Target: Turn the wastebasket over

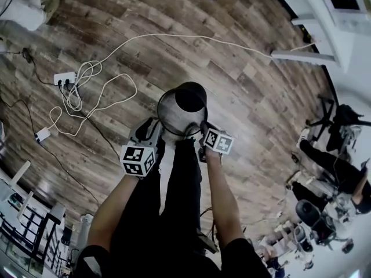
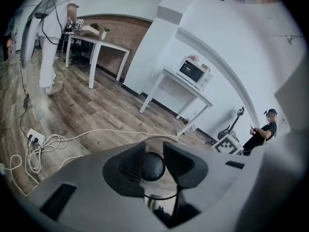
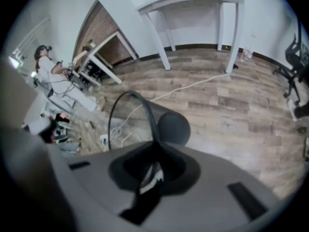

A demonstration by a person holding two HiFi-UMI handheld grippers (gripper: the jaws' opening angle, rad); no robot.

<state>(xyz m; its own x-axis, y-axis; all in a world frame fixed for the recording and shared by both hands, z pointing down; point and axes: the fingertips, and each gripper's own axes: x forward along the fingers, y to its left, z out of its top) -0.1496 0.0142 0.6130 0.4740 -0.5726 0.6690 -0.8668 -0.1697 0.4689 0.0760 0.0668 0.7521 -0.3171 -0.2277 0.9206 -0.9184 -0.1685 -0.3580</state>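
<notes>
A black wire-mesh wastebasket (image 1: 181, 112) hangs tilted in the air above the wooden floor, its open rim toward me and its dark round base (image 1: 190, 97) farther away. My right gripper (image 1: 203, 133) is shut on the rim at its near right; in the right gripper view the thin rim wire (image 3: 126, 96) runs down into the closed jaws (image 3: 154, 166). My left gripper (image 1: 152, 126) is at the near left of the rim. Its jaws stand apart in the left gripper view (image 2: 153, 166), with the basket's base (image 2: 152, 166) showing through the gap and nothing pressed between them.
A white cable (image 1: 104, 88) loops across the floor to a power strip (image 1: 65, 78). My dark trouser legs (image 1: 179, 178) are right under the basket. White tables (image 2: 96, 42), a microwave (image 2: 192, 71), an office chair (image 3: 295, 57) and other people (image 2: 263, 132) stand around the room.
</notes>
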